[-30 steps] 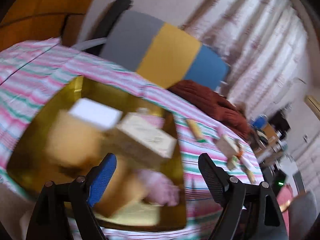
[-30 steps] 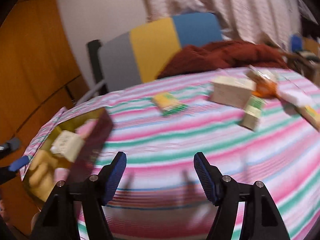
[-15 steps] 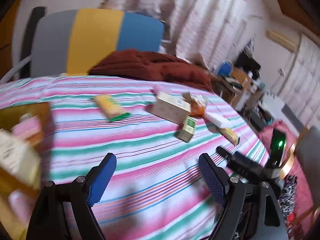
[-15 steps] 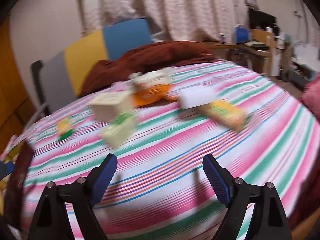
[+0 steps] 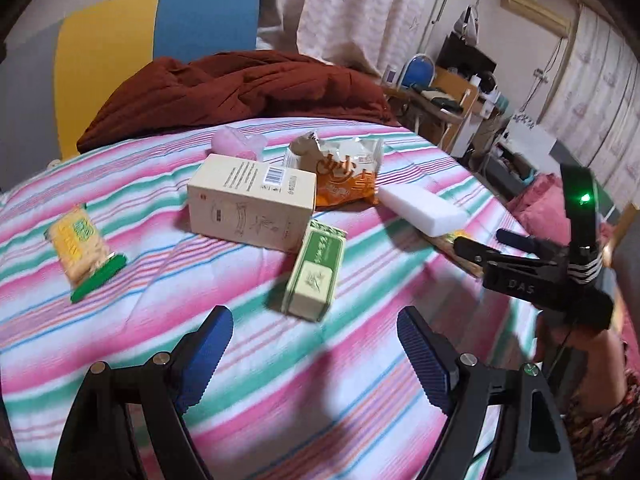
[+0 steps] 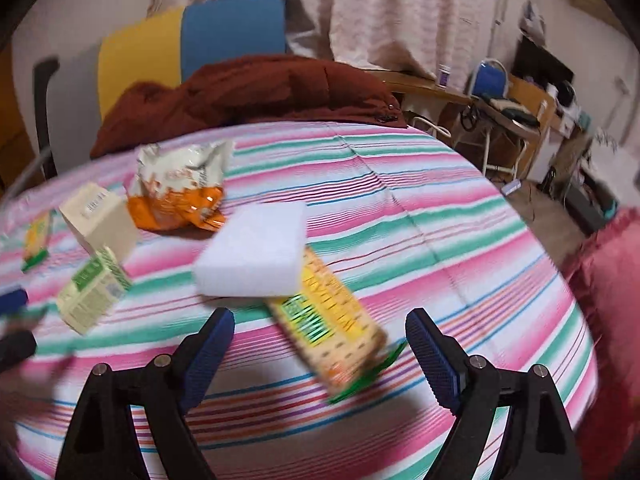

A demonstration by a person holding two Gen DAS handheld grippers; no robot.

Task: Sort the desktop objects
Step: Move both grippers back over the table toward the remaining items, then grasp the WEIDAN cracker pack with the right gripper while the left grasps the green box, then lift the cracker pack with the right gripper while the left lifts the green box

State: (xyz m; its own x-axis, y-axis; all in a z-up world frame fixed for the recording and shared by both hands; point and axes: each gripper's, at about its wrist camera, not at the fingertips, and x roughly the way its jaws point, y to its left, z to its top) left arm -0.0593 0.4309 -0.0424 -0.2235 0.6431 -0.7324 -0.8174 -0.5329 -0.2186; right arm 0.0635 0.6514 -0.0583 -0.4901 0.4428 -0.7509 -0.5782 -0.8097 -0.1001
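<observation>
While both claws hang above the striped cloth, contents as follows:

Left gripper point(image 5: 316, 344): jaws spread wide, nothing between the blue pads; poised over bare cloth, just short of the green box.

Right gripper point(image 6: 320, 346): jaws spread wide, empty; cracker packet lying in the gap ahead of the pads, apparently untouched, though blur makes contact hard to judge. Seen also from the left wrist view as a black frame at the right edge point(image 5: 532, 264), green light lit.

Tablecloth point(image 5: 360, 400): pink, green and white stripes, covering the whole table.

Green box point(image 5: 316, 272): small carton, lying flat, one end touching the beige box.

Beige box point(image 5: 252, 210): long carton on its side, barcode uppermost, centre of the cluster.

Snack bag point(image 5: 340, 172): white and orange, crumpled, just behind the beige box.

White block point(image 6: 252, 252): plain slab, right of the snack bag, resting partly over the far end of the cracker packet.

Cracker packet point(image 6: 328, 320): yellow and green wrapper, slanted, nearest the right claw.

Second cracker packet point(image 5: 82, 250): same wrapper, lying alone, well apart to the left of the cluster.

Pink item point(image 5: 238, 144): soft-looking, behind the beige box; kind not clear.

Red-brown quilt point(image 5: 240, 84): heaped beyond the table's far edge.

Chair back point(image 5: 160, 36): grey, yellow and blue panels, behind the quilt.
</observation>
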